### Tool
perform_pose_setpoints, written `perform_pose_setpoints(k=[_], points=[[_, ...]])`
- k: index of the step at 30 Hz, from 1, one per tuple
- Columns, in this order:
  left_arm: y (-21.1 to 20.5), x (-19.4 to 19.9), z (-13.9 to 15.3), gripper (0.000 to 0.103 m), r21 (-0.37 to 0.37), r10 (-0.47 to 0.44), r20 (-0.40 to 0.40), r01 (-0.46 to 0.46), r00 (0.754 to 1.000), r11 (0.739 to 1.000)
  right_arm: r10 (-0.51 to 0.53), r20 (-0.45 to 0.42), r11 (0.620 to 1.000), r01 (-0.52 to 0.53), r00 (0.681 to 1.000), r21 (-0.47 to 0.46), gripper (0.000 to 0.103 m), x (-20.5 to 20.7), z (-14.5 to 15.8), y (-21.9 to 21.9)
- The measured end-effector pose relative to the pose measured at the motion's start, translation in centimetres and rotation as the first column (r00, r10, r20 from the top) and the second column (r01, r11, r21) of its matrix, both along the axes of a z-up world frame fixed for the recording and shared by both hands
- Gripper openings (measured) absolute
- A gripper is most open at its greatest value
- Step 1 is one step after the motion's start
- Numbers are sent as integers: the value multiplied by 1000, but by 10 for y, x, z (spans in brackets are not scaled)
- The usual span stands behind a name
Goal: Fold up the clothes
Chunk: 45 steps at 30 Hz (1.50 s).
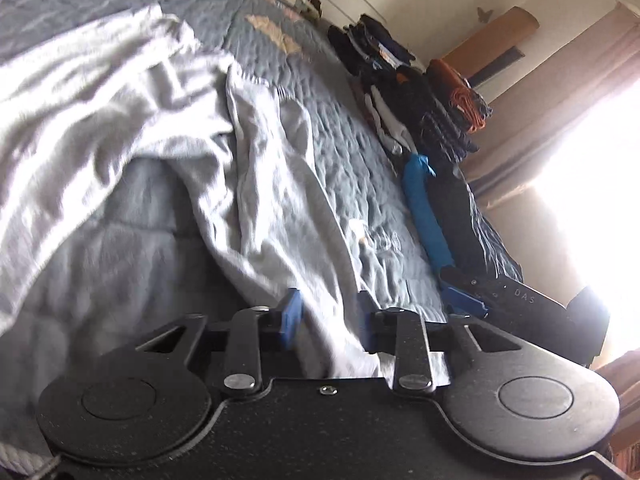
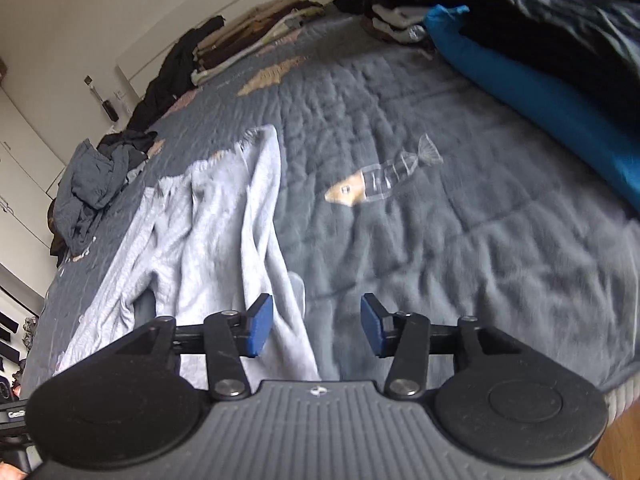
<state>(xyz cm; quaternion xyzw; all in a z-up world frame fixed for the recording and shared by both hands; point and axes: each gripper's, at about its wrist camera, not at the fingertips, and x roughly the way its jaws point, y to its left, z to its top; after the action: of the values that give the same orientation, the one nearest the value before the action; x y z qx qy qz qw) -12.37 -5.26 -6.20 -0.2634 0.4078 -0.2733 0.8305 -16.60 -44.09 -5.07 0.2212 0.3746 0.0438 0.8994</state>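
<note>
A grey-blue quilted bedspread [image 2: 460,240] covers the bed, stitched with an orange-and-white fish patch [image 2: 380,182] near the centre of the right wrist view. At 1 o'clock lies a long bright blue fabric roll [image 2: 532,100]. At 10 o'clock a white cupboard door [image 2: 24,168] stands past the bed's edge. In the left wrist view, a brown curtain [image 1: 560,92] hangs at 2 o'clock beside a glaring window [image 1: 600,200].

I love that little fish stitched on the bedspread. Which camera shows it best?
The right wrist view. There the fish, orange-headed with a striped body and fanned tail, lies whole and unobstructed on the grey quilt. The left wrist view shows only a faint, blurred pale mark at the quilt's wrinkled middle, too unclear to identify.
</note>
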Motion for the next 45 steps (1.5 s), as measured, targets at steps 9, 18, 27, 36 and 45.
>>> perform_pose_setpoints(k=[9,18,27,36,45], points=[[76,67,58,65,143,79,251,-118,965,983,135,77,983,-124,988,-137,74,121,10,23],[105,221,53,65,455,-128,300,-24,945,890,250,39,947,-236,967,-220,77,251,-11,50],[100,339,7,68,575,-327,199,160,924,802,422,-70,893,-428,904,-143,81,331,-36,61],[97,389,-33,69,570,-352,137,217,926,792,512,-54,843,-514,857,-156,82,349,-36,94],[93,395,-52,70,576,-358,109,234,927,783,500,-107,843,-511,859,-166,64,381,-63,126]])
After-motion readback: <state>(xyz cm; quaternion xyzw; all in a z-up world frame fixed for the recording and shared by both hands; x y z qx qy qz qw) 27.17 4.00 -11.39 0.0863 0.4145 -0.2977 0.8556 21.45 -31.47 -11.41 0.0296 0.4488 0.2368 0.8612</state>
